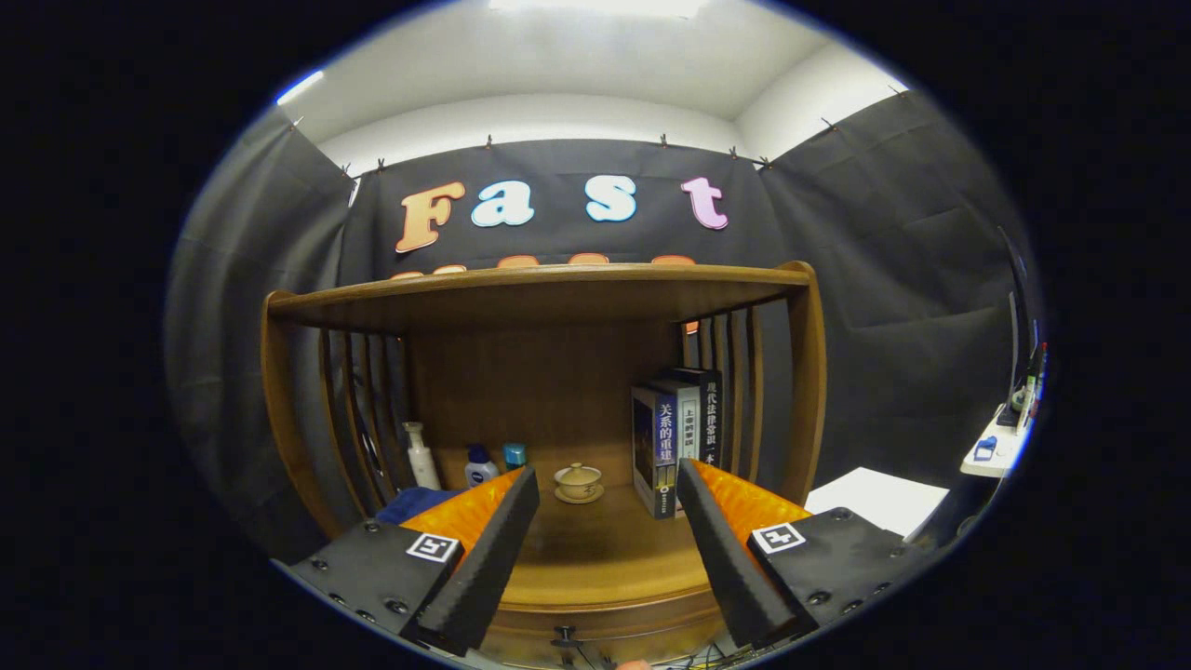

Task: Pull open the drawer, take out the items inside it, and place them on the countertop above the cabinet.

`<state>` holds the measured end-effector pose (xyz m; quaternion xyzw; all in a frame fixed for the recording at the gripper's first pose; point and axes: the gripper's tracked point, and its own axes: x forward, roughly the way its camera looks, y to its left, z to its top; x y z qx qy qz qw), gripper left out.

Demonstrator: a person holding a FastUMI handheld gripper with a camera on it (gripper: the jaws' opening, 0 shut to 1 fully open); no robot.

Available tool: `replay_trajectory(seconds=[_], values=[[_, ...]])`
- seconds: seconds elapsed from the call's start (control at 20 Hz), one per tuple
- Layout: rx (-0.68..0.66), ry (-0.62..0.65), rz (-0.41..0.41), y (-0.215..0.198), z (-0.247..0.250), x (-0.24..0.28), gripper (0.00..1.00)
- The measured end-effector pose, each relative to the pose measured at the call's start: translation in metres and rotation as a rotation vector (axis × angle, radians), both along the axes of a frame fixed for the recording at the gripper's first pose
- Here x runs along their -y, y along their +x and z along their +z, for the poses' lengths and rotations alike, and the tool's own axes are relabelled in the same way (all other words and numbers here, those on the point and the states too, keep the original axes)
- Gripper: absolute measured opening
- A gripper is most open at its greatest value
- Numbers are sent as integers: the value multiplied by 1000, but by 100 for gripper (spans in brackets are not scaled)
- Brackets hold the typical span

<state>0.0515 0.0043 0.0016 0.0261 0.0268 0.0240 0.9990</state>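
Two fingers of the gripper [607, 521] are held wide apart with nothing between them, aimed at the wooden cabinet [809, 372]. Nothing of the task looks done yet: the drawer [595, 625] is judged shut, seen just below the countertop's front edge with a small dark knob [565, 639] between and under the fingertips. What the drawer holds cannot be told. Left to do: pulling it open, taking items out, setting them on the countertop [605, 549].

Along the countertop, left to right:
- something blue [409, 504] near the left edge, partly hidden behind the left finger, kind cannot be told
- a white pump bottle [421, 456] at the back left
- a small white bottle with a blue cap [480, 465] beside it
- a small teal-capped item [515, 455] next, partly hidden
- a lidded tea cup on a saucer [579, 483] at mid-back, beyond the gap between the fingers
- three books [675, 437] standing upright at the right side, just beyond the right finger

An upper shelf [540, 288] is seen above, its top out of sight.
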Motion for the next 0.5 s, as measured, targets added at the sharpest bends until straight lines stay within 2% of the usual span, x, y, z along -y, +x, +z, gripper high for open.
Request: replay_trajectory(seconds=[0.25, 0.5], values=[[-11, 27, 55, -29, -21, -8, 98], [-11, 14, 47, -71, -39, 0, 98]])
